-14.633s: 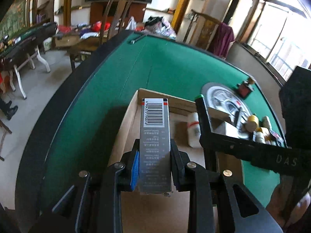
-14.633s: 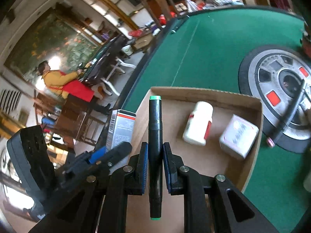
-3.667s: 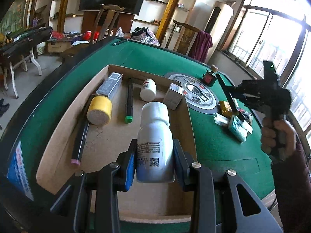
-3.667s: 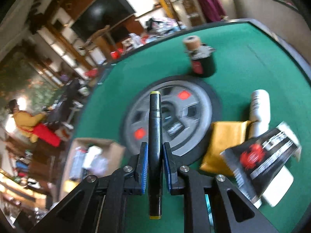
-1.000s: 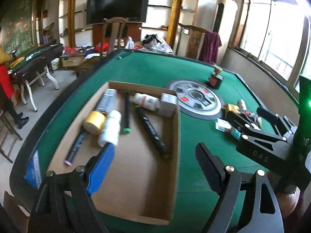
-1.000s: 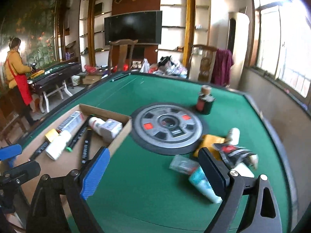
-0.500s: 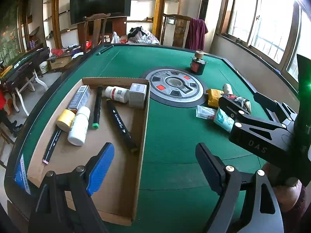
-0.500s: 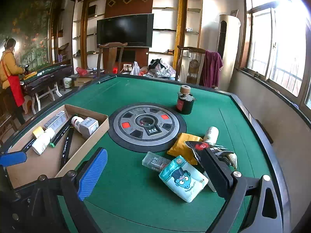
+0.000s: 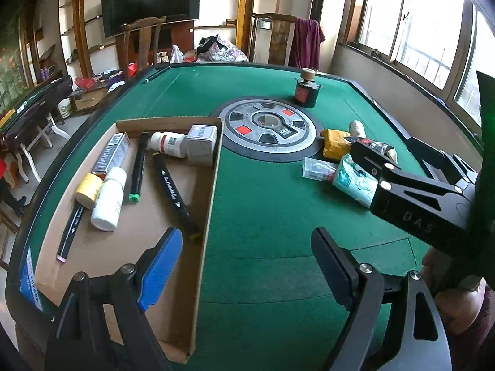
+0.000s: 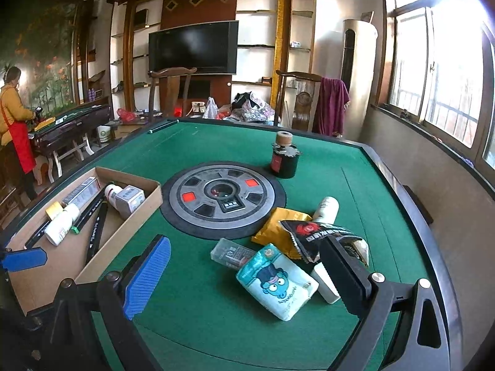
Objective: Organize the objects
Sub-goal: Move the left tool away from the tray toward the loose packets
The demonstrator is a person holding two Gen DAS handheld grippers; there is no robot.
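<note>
A cardboard tray [image 9: 213,185] lies on the left of the green table and holds a grey box [image 9: 113,151], black markers [image 9: 174,191], two white bottles [image 9: 108,198], a small white box [image 9: 201,143] and a yellow roll [image 9: 87,186]. My left gripper [image 9: 246,262] hangs open and empty over the tray's right wall. A loose pile sits to the right: tissue pack [image 10: 277,281], clear packet [image 10: 230,252], yellow packet [image 10: 281,225], black snack bag [image 10: 321,235], white bottle [image 10: 326,208]. My right gripper [image 10: 244,269] is open and empty just before the tissue pack.
A round grey centre panel [image 10: 222,198] is set in the felt, with a dark cork-topped bottle [image 10: 284,157] behind it. The raised table rim [image 10: 402,191] runs along the right. Chairs, shelves and a person in a red apron [image 10: 15,123] stand beyond.
Both grippers have shifted right, away from the tray and toward the loose pile, which now looks nearer in the right wrist view. Both have stayed open and empty.
</note>
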